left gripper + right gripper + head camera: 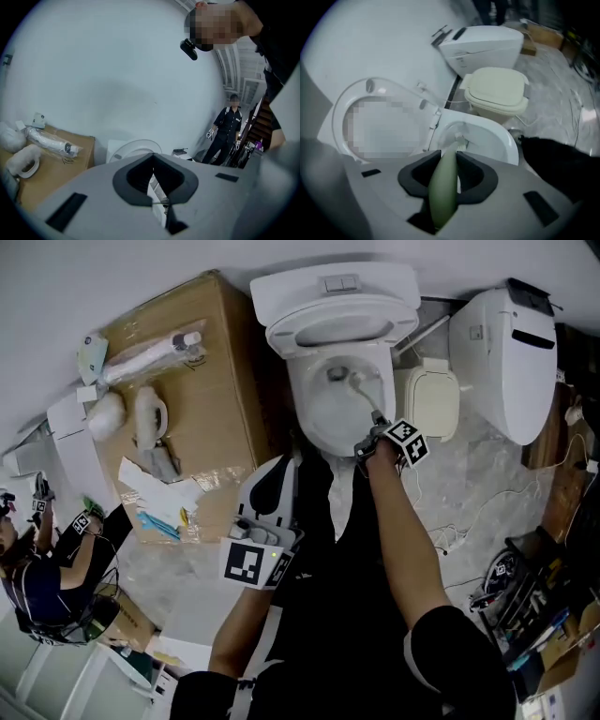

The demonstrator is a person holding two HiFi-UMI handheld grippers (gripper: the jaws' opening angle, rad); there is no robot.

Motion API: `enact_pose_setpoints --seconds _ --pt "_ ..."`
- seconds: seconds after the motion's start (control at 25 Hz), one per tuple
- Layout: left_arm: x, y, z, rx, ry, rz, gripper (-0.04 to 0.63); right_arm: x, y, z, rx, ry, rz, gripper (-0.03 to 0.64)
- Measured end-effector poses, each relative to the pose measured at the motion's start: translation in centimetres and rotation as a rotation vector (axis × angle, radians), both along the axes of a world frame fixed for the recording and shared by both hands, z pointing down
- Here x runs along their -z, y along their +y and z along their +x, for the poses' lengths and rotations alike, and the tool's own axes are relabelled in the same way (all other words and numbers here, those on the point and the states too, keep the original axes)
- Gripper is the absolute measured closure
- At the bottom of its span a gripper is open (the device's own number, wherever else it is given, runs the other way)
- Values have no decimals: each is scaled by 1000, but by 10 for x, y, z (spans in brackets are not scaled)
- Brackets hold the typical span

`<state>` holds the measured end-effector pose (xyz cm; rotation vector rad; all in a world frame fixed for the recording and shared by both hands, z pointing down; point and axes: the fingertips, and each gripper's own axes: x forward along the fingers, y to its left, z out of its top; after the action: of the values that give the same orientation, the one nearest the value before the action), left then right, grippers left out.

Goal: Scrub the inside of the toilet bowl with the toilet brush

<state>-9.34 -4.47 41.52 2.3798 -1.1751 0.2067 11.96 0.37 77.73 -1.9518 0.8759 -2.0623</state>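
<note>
The white toilet stands in the upper middle, seat and lid raised, its bowl [323,418] open below me. My right gripper [373,435] is at the bowl's near right rim, shut on the pale green handle of the toilet brush [361,390]. In the right gripper view the handle [443,192] runs out between the jaws of that gripper [449,173], and the white bristle head [459,139] is down inside the bowl [497,136]. My left gripper [275,474] is held back near my body, pointing up at the wall. It [157,187] is shut with nothing in it.
A cardboard box [202,399] with wrapped parts stands left of the toilet. Right of the toilet are a cream seat unit [431,399] and a second white toilet [511,352]. Cables [473,517] trail over the floor. Another person [42,573] crouches at far left.
</note>
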Motion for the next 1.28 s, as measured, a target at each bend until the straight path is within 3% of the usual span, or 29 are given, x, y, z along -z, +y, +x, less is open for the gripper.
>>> enact_pose_setpoints --seconds 0.12,0.24,0.48,0.8,0.92,1.28 --pt "-13 2 -7 -32 -17 -16 588 -15 4 -6 -245 -81 20 505" --pt "-20 2 -9 -50 -3 -19 587 -27 -1 -10 -410 -129 68 505" --pt "-39 4 -14 -52 5 -40 586 -49 -15 -15 -494 -175 101 505" --pt "-51 3 -16 -42 20 -49 586 -70 -27 -42 -452 -256 91 505" --pt "-51 3 -19 -33 27 -37 588 -79 -26 -56 -389 -273 70 505" --pt "-56 1 -27 15 29 -52 588 -89 -19 -69 121 -132 18 505"
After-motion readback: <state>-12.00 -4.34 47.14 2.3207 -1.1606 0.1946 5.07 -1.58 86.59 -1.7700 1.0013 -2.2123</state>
